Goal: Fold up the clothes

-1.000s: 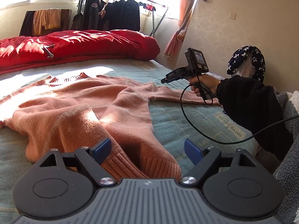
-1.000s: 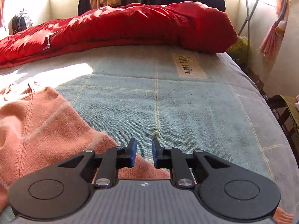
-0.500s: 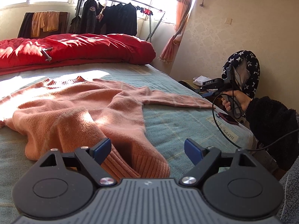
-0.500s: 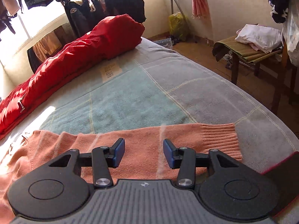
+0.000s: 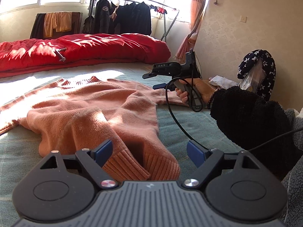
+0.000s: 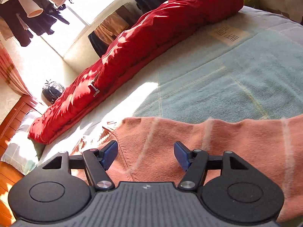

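Note:
A salmon-pink knit sweater [image 5: 98, 111] lies spread on the blue-green bed cover, collar toward the far side, one sleeve stretched out to the right. Its ribbed hem [image 5: 144, 164] sits just in front of my left gripper [image 5: 149, 150], which is open with nothing between its fingers. In the left wrist view, a hand holds the right gripper [image 5: 155, 80] over the stretched sleeve. From the right wrist view, my right gripper [image 6: 145, 156] is open above the sweater [image 6: 236, 141] near the shoulder seam, holding nothing.
A red duvet [image 5: 81, 51] is bunched along the far side of the bed [image 6: 236, 87]. A clothes rack with dark jackets [image 5: 123, 19] stands by the window. A black fleece sleeve [image 5: 251, 117] and cable cross the right. A backpack [image 6: 53, 92] sits on the floor.
The right gripper has opened wider and swung from the sleeve cuff back over the sweater's shoulder area. The left gripper stays open near the hem.

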### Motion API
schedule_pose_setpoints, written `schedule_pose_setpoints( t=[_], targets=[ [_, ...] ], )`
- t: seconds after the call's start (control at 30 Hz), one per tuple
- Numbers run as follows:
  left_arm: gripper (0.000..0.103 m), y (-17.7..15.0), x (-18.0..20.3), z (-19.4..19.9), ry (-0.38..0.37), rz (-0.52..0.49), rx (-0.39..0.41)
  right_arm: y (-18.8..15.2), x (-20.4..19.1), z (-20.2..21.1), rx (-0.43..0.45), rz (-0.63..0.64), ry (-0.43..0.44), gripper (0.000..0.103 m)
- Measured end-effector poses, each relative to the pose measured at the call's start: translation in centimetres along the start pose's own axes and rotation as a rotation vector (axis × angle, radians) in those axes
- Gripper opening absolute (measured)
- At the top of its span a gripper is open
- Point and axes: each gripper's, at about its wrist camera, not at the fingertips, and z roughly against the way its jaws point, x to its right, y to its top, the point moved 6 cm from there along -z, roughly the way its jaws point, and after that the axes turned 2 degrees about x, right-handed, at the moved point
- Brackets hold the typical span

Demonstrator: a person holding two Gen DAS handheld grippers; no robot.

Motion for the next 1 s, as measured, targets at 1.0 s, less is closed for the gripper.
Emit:
schedule_pose_setpoints(
  t=[1.0],
  targets=[
    [0.088, -1.0, 0.6, 0.9, 0.016, -0.035, 0.012, -1.5, 13.2, 16.6, 0.232, -0.13, -0.439, 0.079]
  ],
)
